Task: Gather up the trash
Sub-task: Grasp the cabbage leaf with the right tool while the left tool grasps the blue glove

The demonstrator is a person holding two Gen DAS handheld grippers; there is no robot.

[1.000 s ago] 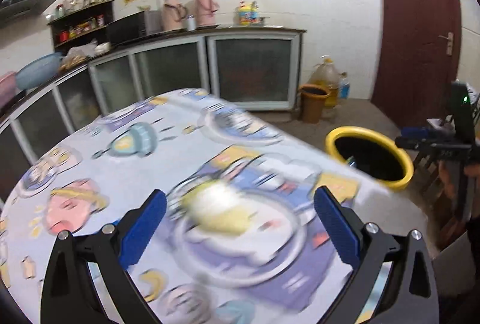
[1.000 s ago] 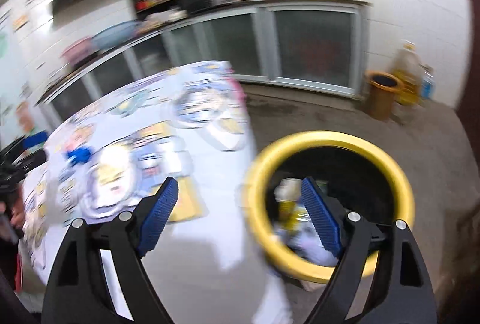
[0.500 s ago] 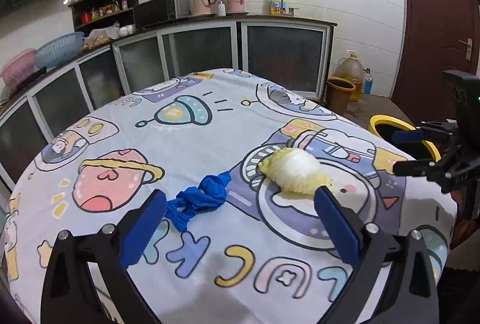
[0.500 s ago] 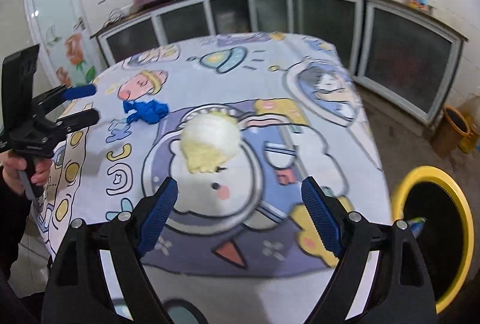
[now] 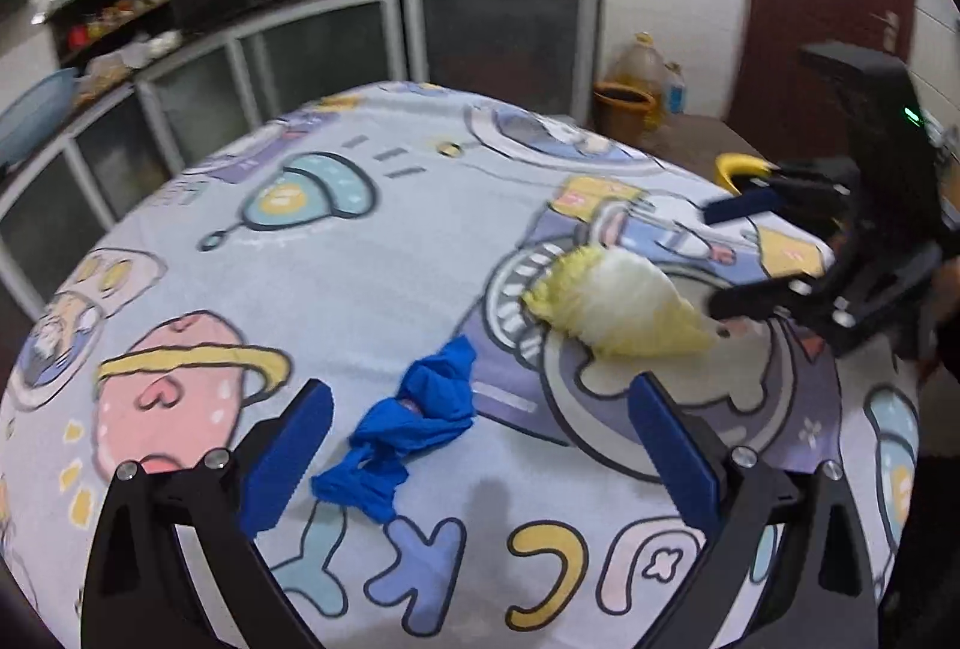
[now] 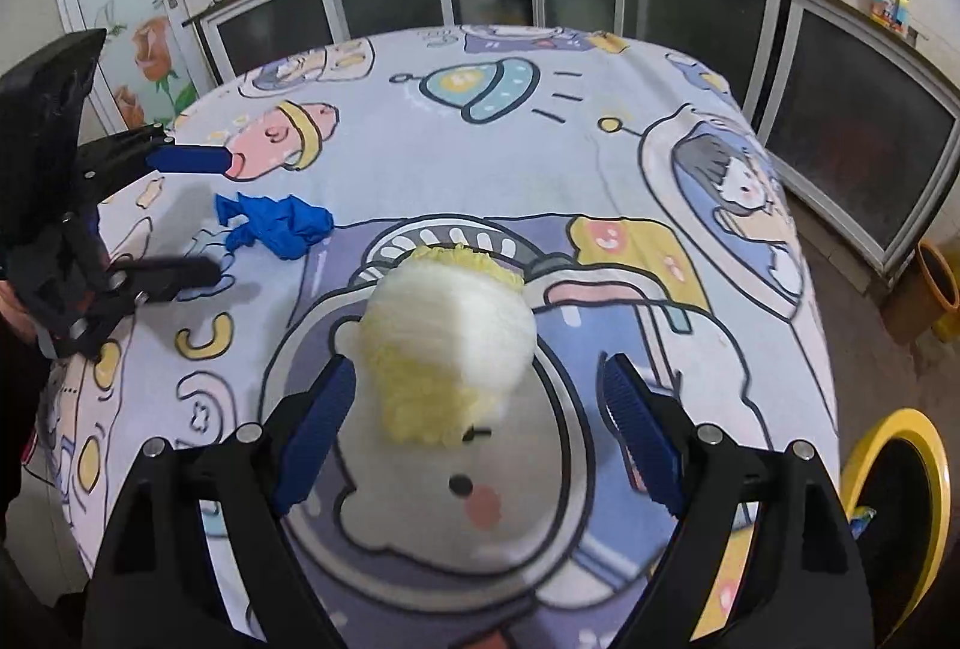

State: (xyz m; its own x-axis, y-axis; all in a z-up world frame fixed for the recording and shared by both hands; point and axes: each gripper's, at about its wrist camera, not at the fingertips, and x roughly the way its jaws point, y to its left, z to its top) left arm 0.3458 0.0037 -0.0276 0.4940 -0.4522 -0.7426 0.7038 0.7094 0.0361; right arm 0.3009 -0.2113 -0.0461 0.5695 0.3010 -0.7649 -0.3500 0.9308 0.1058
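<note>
Both grippers hover with fingers spread: left gripper [image 5: 474, 445] over blue glove [image 5: 414, 430], right gripper [image 6: 474, 424] over cabbage [image 6: 447, 343].

A pale blue tablecloth [image 6: 420, 156] printed with pastel cartoon astronauts; a crumpled bright blue glove [image 6: 279, 226]; a white-and-yellow cabbage piece [image 6: 447, 343]; a yellow-rimmed black bin [image 6: 900, 517].

surface [image 6: 540, 156]: cartoon-print cloth cover | on it: crumpled blue glove [image 5: 414, 433], pale yellow-white cabbage chunk [image 6: 447, 343], near each other but apart | floor: yellow-rimmed bin [image 6: 894, 505] beside surface
</note>
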